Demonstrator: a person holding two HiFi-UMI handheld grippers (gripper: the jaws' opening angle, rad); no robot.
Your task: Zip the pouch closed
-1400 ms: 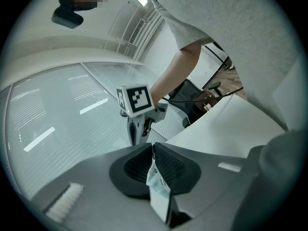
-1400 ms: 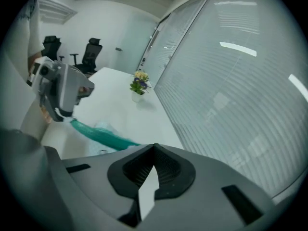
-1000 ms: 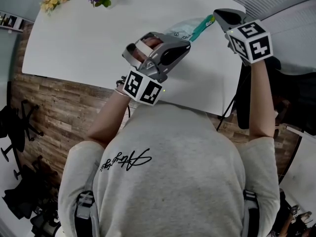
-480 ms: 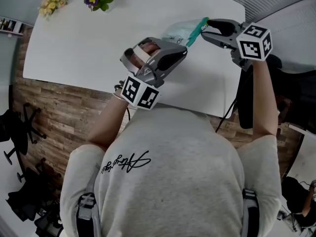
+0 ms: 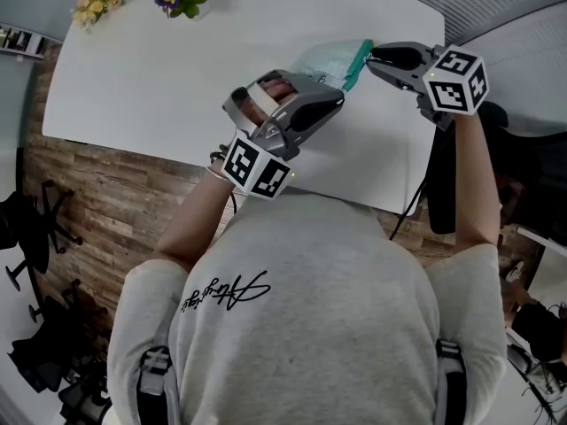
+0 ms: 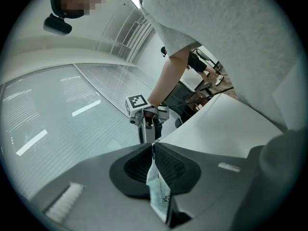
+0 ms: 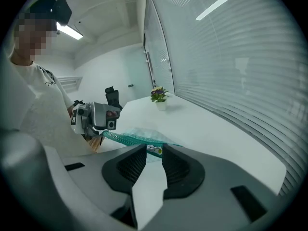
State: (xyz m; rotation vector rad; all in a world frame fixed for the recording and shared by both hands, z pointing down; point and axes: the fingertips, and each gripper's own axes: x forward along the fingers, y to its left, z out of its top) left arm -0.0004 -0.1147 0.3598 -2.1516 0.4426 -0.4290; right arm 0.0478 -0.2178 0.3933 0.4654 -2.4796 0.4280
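A: Item: pouch (image 5: 321, 60). Location?
B: Held above the worktop (image 5: 159, 78), between both tools. Left hand-held gripper (image 6: 153, 146) clamped on one end.
A: Right hand-held gripper (image 7: 154, 149)?
B: Jaws narrowly apart, just been closing. Zipper pull (image 7: 155, 151) between the tips, not plainly pinched.
A: Progress?
B: Likely grasp stage. Drawing the teal zipper (image 5: 357, 60) along remains.

Entry: my right gripper (image 7: 154, 147), jaws just closing but not yet gripping, zipper pull (image 7: 155, 151) between my tips. Pouch (image 7: 143, 133), teal zipper (image 7: 126, 138), runs left to the left gripper (image 7: 96, 117). Far: flowerpot (image 7: 159, 100) on white table (image 7: 207, 124).
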